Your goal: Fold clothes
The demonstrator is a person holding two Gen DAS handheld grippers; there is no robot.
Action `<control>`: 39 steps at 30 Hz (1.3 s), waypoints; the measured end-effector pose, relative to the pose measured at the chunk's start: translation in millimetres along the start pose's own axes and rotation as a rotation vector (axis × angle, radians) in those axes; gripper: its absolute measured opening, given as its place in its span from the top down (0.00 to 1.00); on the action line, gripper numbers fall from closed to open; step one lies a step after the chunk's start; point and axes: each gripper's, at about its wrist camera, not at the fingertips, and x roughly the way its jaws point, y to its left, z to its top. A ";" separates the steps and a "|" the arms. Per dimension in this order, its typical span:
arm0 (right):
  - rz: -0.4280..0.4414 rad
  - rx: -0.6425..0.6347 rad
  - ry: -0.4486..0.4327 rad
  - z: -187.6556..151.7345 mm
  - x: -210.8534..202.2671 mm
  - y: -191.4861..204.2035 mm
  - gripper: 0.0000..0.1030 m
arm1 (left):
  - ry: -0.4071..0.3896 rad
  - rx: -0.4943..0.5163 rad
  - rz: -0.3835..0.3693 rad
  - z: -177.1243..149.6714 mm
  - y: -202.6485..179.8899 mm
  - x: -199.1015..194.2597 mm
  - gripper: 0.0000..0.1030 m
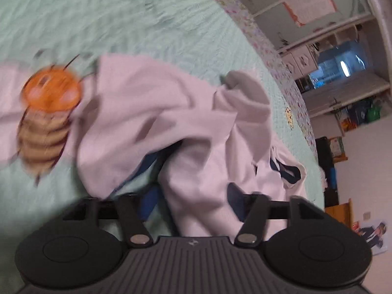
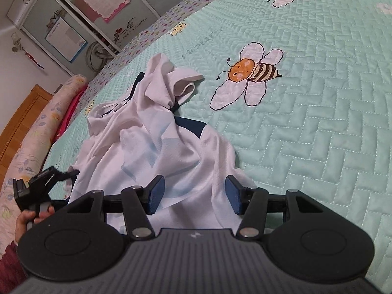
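A crumpled white garment (image 1: 152,112) with navy trim lies on a mint quilted bedspread (image 1: 122,12). My left gripper (image 1: 192,199) is low over its near edge. Its blue pads stand apart, a fold of the cloth lies loose between them, and the view is blurred. In the right wrist view the same garment (image 2: 152,142) lies heaped on the bedspread (image 2: 318,122). My right gripper (image 2: 193,196) hangs over its near hem, open, with flat cloth between the pads and nothing pinched. A hand (image 2: 34,216) holds the left tool at the garment's left edge.
A printed bee (image 2: 252,71) lies right of the garment and shows blurred as the bee (image 1: 49,112) in the left view. A rolled floral quilt (image 2: 36,132) and wooden bed frame (image 2: 22,120) run along the left. A wardrobe (image 2: 103,2) with papers stands beyond the bed.
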 end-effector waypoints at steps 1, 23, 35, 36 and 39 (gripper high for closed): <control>-0.003 0.000 0.000 0.1 1.5 -0.3 0.46 | 0.014 0.021 0.000 6.0 -4.9 5.3 0.95; 0.030 -0.018 0.013 -7.3 1.5 1.0 0.46 | -0.294 0.120 0.157 82.0 -12.3 -62.1 0.66; 0.088 -0.366 0.033 -58.1 -40.4 62.7 0.46 | -0.220 0.481 0.382 -113.3 51.6 -193.1 0.60; 0.085 -0.420 0.040 -66.3 -41.6 73.9 0.46 | -0.218 0.507 0.390 -124.4 53.7 -194.0 0.60; 0.083 -0.541 0.049 -87.7 -46.1 102.5 0.46 | -0.235 0.621 0.430 -152.5 57.2 -193.4 0.60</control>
